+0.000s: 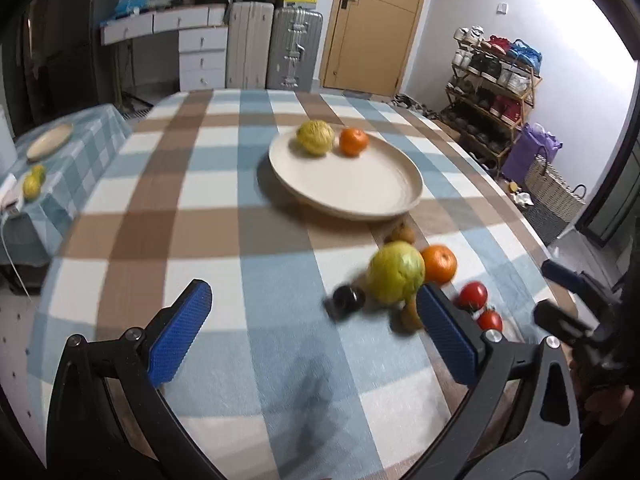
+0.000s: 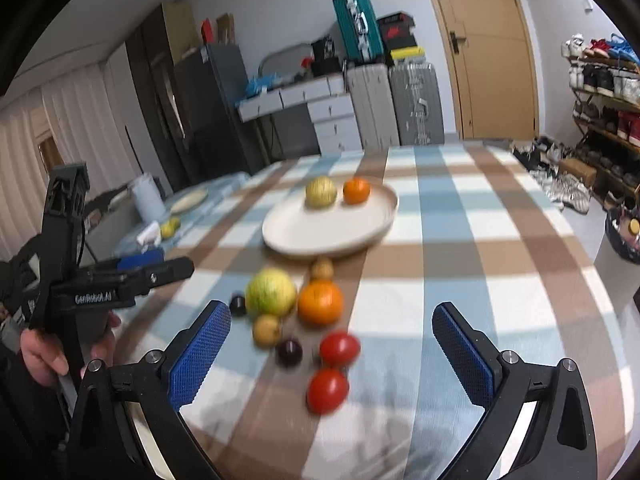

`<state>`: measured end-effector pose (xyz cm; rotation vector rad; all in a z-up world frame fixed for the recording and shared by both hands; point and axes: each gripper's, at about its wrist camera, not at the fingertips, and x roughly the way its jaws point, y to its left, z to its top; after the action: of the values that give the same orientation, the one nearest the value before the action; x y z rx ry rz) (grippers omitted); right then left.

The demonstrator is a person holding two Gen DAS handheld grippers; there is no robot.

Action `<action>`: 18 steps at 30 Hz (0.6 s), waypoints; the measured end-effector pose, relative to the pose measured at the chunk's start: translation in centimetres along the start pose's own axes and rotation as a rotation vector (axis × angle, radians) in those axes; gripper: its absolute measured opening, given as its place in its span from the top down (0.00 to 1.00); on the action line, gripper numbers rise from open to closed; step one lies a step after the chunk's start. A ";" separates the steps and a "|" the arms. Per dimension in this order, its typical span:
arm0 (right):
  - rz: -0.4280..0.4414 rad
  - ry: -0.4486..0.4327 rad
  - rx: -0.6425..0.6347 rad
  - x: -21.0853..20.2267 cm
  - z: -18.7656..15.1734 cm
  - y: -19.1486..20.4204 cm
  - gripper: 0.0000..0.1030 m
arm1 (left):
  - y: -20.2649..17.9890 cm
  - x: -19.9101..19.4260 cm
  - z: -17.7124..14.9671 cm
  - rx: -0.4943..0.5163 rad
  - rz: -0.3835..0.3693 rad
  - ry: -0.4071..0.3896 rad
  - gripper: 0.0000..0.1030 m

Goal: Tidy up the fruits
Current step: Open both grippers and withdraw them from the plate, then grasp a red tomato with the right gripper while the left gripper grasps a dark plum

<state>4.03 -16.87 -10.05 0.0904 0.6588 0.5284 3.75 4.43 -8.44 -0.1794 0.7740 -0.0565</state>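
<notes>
Both tools spread, holding nothing: left tool (image 1: pixel 312 332), right tool (image 2: pixel 332 354). Loose fruit clusters on the checked surface (image 2: pixel 500 240) just short of the plate (image 2: pixel 304 236). We judge the tomatoes (image 2: pixel 339 348) soft and smooth: pinch lightly at the widest part. The large green fruit (image 2: pixel 271 292) looks firmer and heavier.

Legible text: "GenRobot.AI", white lettering on the black body of the left gripper (image 2: pixel 154 262), seen from the right wrist view. Red logo on a black box (image 2: pixel 394 32) atop the suitcases; not readable. Nothing else legible.
</notes>
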 end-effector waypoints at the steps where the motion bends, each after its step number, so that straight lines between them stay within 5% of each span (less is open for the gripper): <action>1: -0.017 0.014 -0.006 0.1 -0.6 0.0 0.00 | 0.0 0.0 -0.3 -0.001 0.002 0.000 0.01; 18: 0.037 0.098 -0.008 2.3 -3.9 0.4 0.03 | 1.6 1.3 -1.5 -0.053 0.007 0.030 0.01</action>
<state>3.01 -15.71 -14.37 0.0698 0.7516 0.5738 3.61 5.63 -10.74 -0.2266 0.8067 -0.0319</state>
